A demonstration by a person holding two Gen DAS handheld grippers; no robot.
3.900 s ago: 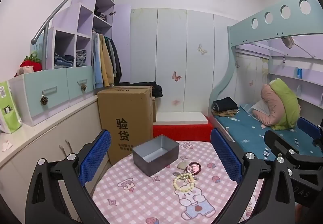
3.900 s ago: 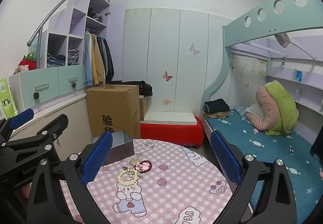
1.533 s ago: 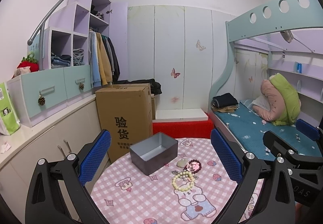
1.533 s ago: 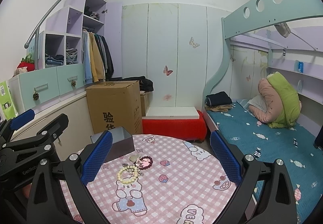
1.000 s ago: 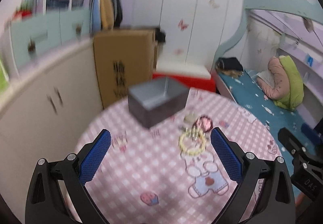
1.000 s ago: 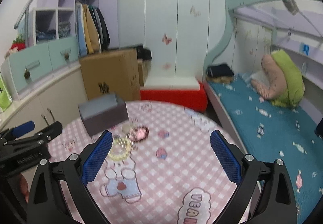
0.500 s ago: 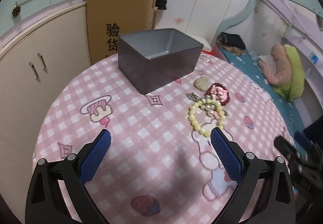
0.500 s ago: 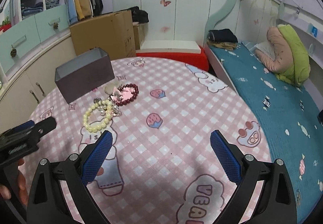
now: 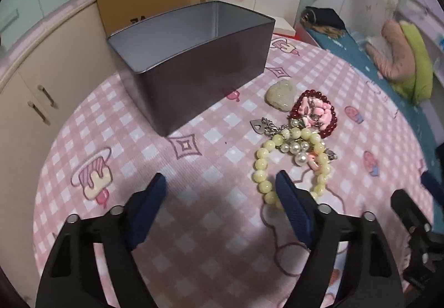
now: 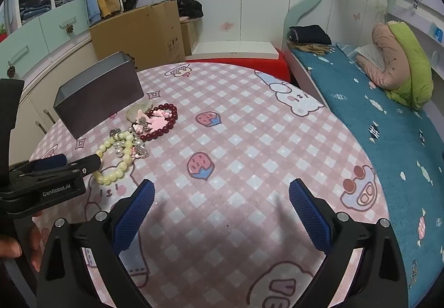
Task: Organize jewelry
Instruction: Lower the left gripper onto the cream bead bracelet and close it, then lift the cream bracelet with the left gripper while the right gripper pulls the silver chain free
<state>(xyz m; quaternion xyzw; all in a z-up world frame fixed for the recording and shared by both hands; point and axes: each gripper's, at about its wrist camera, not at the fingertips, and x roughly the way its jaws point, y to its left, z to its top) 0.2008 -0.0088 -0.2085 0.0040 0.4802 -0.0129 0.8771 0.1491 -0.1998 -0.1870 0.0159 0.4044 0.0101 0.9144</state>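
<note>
My left tongs [image 9: 220, 187] and right tongs [image 10: 220, 194] both gape empty. The gray tin [image 9: 191, 58] stands on the worktop [image 9: 111, 125], long axis running left-near to right-far; the bead bracelets [image 9: 294, 152] lie just right of it.

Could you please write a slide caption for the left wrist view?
Open left gripper over a pink table, beside bead bracelets and a grey tin.

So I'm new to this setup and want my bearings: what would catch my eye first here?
Probably the jewelry heap on the pink checked tablecloth: a pale yellow bead bracelet nearest the open left gripper, and a dark red bead bracelet behind it. Next, the open grey metal box, standing left of the heap.
</note>
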